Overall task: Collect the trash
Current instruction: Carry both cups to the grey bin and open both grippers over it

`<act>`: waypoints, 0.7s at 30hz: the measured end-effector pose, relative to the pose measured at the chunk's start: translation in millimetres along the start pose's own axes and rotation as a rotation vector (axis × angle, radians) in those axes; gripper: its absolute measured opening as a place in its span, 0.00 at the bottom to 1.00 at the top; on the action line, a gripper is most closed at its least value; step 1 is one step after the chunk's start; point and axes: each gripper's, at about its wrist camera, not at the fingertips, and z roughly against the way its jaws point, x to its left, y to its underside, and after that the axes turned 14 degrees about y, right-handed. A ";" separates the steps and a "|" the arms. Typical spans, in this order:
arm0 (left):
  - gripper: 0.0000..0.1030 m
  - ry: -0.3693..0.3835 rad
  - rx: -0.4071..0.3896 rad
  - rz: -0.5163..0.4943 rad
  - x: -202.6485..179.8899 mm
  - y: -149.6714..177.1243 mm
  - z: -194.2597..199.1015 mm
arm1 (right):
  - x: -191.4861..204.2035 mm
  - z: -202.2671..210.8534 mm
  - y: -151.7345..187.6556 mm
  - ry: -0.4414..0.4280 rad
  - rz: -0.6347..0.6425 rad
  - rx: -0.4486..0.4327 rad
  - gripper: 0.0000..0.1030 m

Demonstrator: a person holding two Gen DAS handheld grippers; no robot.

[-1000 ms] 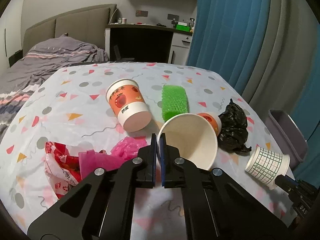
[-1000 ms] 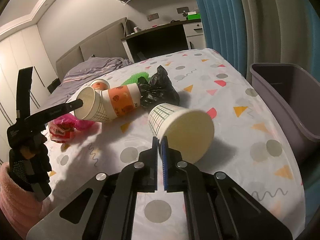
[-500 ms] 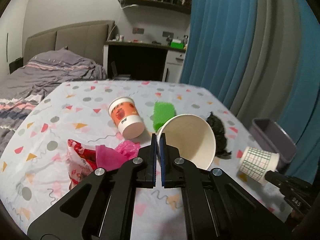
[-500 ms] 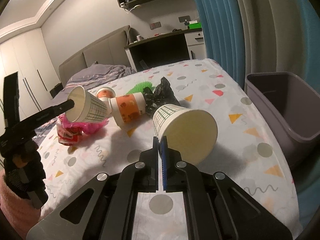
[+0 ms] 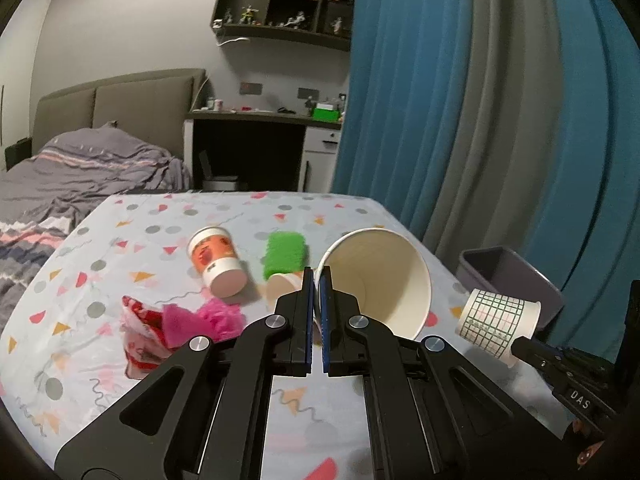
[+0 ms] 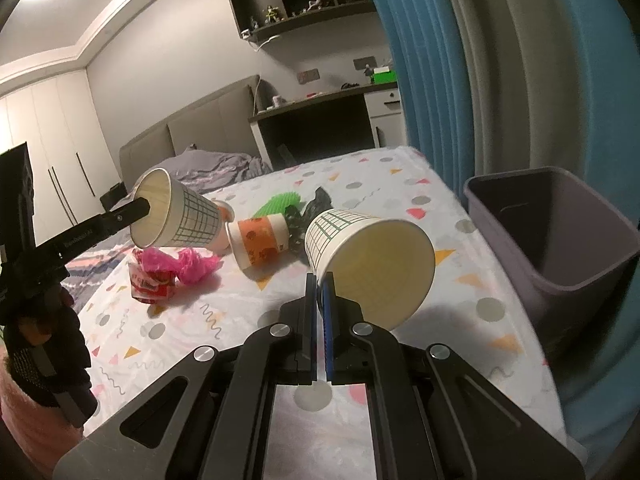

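Both my jaws, left gripper (image 5: 316, 280) and right gripper (image 6: 319, 286), each clamped on a checked paper cup's (image 6: 370, 256) rim, have lifted clear of the worktop (image 6: 224, 320), bin (image 6: 560, 236) waiting right.

Grey walls (image 5: 120, 32) and a white ceiling (image 6: 60, 12), brightly lit at upper left of the right wrist view. Padded headboard (image 5: 116, 108) and rumpled grey bedding (image 5: 80, 172) at left. Dark desk (image 5: 256, 120) at centre, with white drawers (image 5: 320, 156) beside it. Open wall shelves (image 5: 288, 4) with small figurines above. Blue and grey curtains (image 5: 460, 100) filling the right. White wardrobe doors (image 6: 52, 136) at far left.
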 end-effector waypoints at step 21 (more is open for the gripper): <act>0.02 0.223 0.038 -0.090 -103.3 -16.5 -81.0 | -93.5 23.6 -26.5 0.215 -0.063 -0.106 0.03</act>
